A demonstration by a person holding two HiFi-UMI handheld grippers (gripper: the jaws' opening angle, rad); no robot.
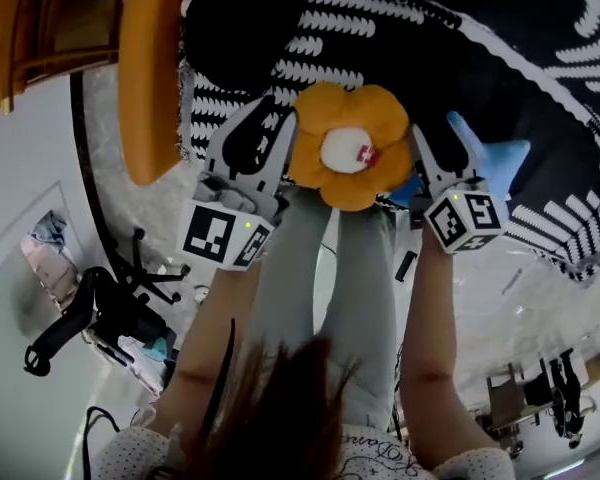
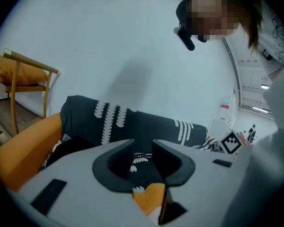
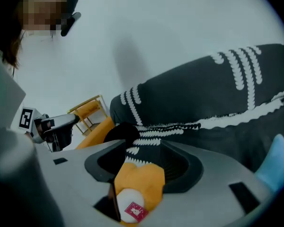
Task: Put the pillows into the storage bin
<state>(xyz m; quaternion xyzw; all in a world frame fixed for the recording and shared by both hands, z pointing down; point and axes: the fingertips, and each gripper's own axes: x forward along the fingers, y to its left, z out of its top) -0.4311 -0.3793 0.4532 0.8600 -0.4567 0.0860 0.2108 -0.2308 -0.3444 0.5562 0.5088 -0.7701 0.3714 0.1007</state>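
Note:
An orange flower-shaped pillow with a white centre and a red tag hangs between my two grippers, over a big black fabric bin with white leaf patterns. My left gripper is at the pillow's left petal. Its jaws stand a little apart, with an orange edge low in the gap and the bin beyond. My right gripper is at the pillow's right side. Its jaws stand wider, and the pillow lies loosely in the gap without being pinched. Behind it rises the black bin.
A blue pillow lies beside the right gripper, and a black cushion rests on the patterned fabric. A long orange cushion and a wooden chair stand at the left. An office chair is on the floor, and grey trouser legs are below the pillow.

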